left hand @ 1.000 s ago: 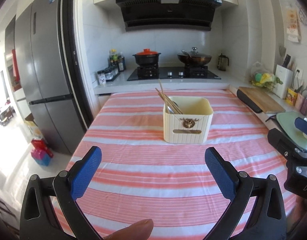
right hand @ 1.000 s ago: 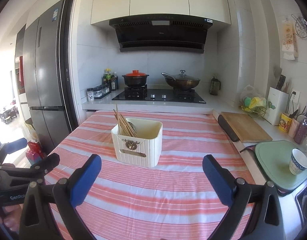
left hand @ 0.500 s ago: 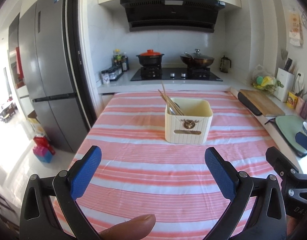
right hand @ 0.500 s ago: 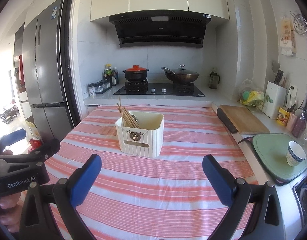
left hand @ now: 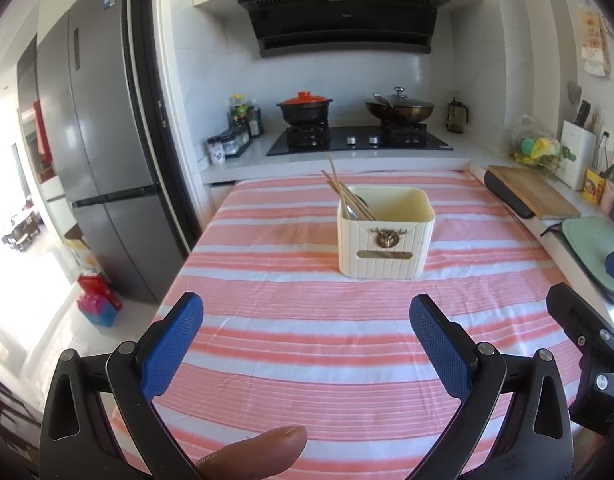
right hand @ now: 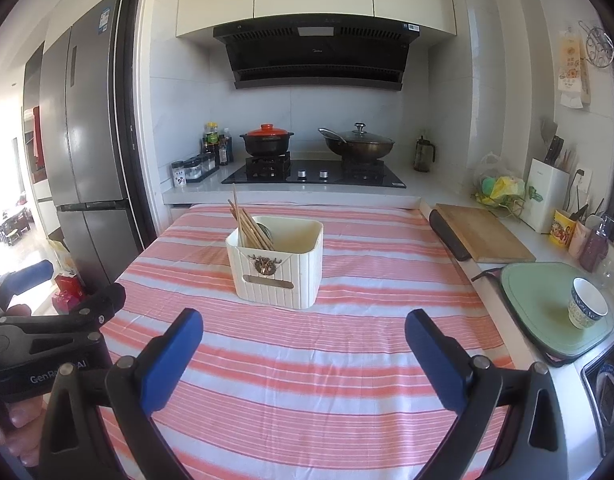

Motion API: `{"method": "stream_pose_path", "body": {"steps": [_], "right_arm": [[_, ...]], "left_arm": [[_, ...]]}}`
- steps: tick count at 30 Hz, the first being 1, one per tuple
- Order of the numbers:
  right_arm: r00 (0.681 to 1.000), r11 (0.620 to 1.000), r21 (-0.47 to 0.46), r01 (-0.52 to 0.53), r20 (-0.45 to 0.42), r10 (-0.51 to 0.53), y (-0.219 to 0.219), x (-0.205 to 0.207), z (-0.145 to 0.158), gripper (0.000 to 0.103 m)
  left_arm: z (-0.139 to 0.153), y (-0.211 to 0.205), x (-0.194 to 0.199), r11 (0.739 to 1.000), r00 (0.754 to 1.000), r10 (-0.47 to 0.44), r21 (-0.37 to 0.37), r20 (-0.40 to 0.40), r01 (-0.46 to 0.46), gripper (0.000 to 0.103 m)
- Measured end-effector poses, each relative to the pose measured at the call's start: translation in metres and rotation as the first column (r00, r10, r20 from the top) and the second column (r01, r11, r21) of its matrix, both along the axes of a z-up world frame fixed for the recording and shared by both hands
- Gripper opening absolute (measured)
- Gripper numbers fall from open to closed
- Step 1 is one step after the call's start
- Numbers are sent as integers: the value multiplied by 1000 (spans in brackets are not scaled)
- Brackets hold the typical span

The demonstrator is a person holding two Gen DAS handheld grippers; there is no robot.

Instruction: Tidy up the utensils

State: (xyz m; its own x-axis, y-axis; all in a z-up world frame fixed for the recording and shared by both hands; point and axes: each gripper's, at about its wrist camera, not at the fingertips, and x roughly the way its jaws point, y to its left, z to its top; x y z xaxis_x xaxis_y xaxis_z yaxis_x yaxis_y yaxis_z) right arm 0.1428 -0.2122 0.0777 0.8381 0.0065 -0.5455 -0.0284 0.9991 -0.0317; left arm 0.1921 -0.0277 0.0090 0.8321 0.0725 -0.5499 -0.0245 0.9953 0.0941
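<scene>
- The striped tablecloth (left hand: 307,344) is bare but for the cream utensil holder (left hand: 385,242), well apart from me, toward the stove end.
- My left gripper (left hand: 306,322) and right gripper (right hand: 304,336) both hang wide open, holding nothing.
- Chopsticks (left hand: 349,196) and a spoon (right hand: 264,229) already stand in the holder's left side.
- I judge the sorting done or nearly so; any next move means reaching forward.

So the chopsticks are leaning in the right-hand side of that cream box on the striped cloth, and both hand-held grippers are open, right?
Not quite. The chopsticks lean in the left side of the cream box, as the right wrist view shows. The rest holds: the box stands on the striped cloth, and the left hand-held gripper and right hand-held gripper are open.
</scene>
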Motion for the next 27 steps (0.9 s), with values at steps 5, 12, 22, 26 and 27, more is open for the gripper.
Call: {"method": "stream_pose_path", "body": {"steps": [5,12,22,26,27], "right_arm": [[1000,1000,-4,-5,-12,5,3,1,-2,103],[1000,1000,-6,-6,-17,6,4,1,-3,103],[1000,1000,-10,-10,-25,10,4,4,-3,103],[1000,1000,-14,-11,-25,10,3,4,-3,103],[1000,1000,-16,-10,-25,10,3,4,-3,103]], "left_arm": [[-2,2,1,1000,1000,7,12,-1,-7,103],[-2,0,1,1000,1000,3,19,-1,-3,103],[-4,2,4,1000,1000,-12,16,-6,12,103],[-3,2,5,1000,1000,-23,0,-6,23,103],[-3,1,5,1000,1000,-21,4,-4,21,103]]}}
